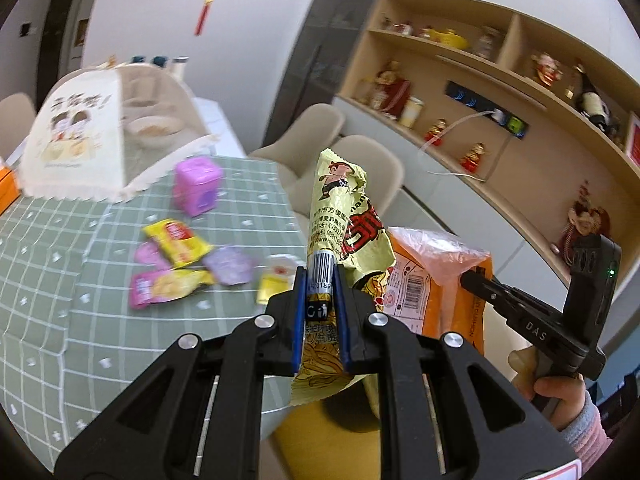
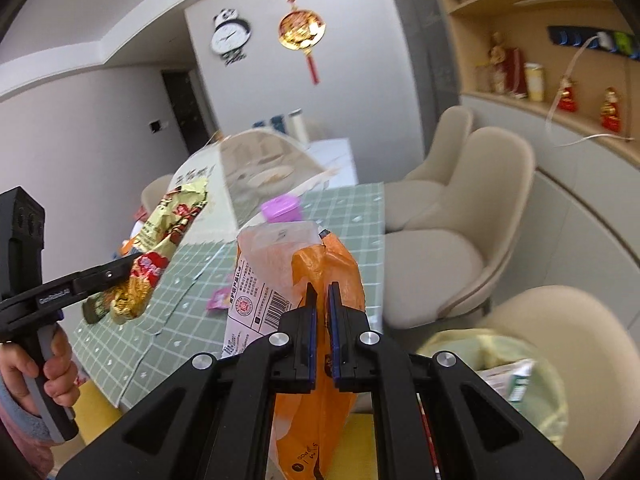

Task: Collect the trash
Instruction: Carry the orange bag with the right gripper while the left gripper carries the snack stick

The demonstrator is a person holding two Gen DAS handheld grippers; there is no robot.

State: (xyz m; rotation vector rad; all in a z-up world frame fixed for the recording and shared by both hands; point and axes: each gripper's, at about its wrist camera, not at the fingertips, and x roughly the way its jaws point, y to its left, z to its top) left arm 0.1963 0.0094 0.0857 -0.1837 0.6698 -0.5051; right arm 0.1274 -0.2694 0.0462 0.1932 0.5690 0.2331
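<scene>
My left gripper point(image 1: 320, 276) is shut on a crumpled yellow snack wrapper point(image 1: 344, 216), which stands up above the table's edge. The same yellow snack wrapper point(image 2: 160, 248) shows at the left of the right wrist view, pinched in the left gripper point(image 2: 128, 266). My right gripper point(image 2: 322, 292) is shut on an orange plastic bag point(image 2: 320, 268) with a barcode label. That orange plastic bag point(image 1: 440, 276) hangs to the right in the left wrist view. Several small wrappers point(image 1: 176, 264) lie on the green checked tablecloth point(image 1: 60, 280). A bin with a pale yellow liner point(image 2: 500, 364) sits low right, with trash inside.
A mesh food cover point(image 1: 96, 132) over dishes and a purple box point(image 1: 196, 188) stand on the table. Beige chairs point(image 2: 460, 216) line the table's right side. A shelf unit point(image 1: 500, 92) with figurines and bottles fills the right wall. A person's hand point(image 2: 48, 372) holds the left gripper's handle.
</scene>
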